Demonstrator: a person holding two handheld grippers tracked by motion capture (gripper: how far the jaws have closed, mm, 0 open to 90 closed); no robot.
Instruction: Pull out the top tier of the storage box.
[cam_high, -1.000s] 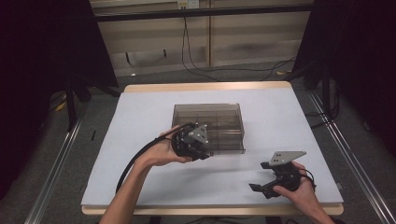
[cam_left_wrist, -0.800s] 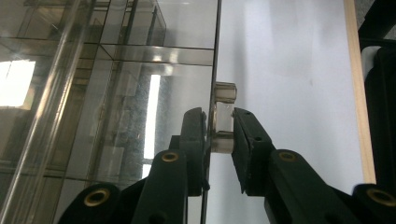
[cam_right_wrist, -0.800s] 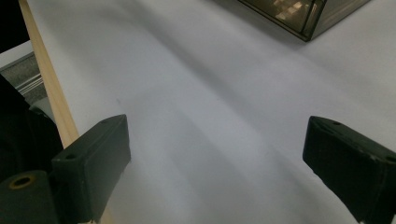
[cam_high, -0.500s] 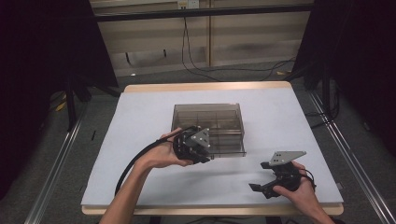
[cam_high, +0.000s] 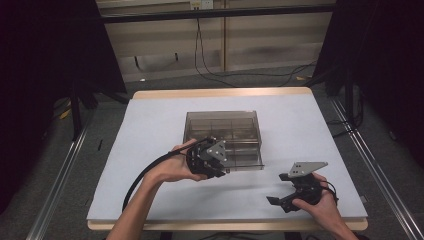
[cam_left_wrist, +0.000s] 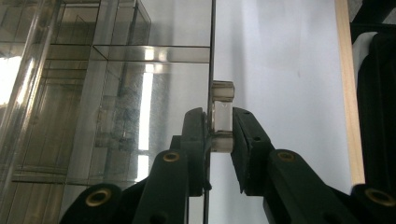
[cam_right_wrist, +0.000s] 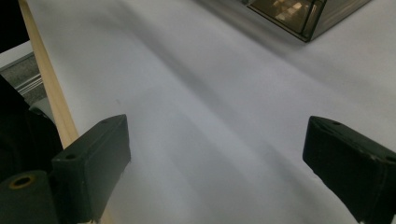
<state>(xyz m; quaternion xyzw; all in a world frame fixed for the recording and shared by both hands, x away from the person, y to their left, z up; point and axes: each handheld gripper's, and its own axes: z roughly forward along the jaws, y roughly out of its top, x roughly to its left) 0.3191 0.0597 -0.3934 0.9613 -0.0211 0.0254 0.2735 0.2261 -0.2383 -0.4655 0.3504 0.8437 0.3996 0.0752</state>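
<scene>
At the clear box's front edge, left gripper pinches its latch; right gripper spread over bare table

Smoky, grey-brown transparent compartment box with a clear latch tab. Desk surfaced in plain pale lilac-white, edged in light wood. Left hand-held gripper black, brass-coloured rivets in its jaws, grey plate on top. Right hand-held gripper black, likewise carrying a grey plate. Trailing cable black.
</scene>
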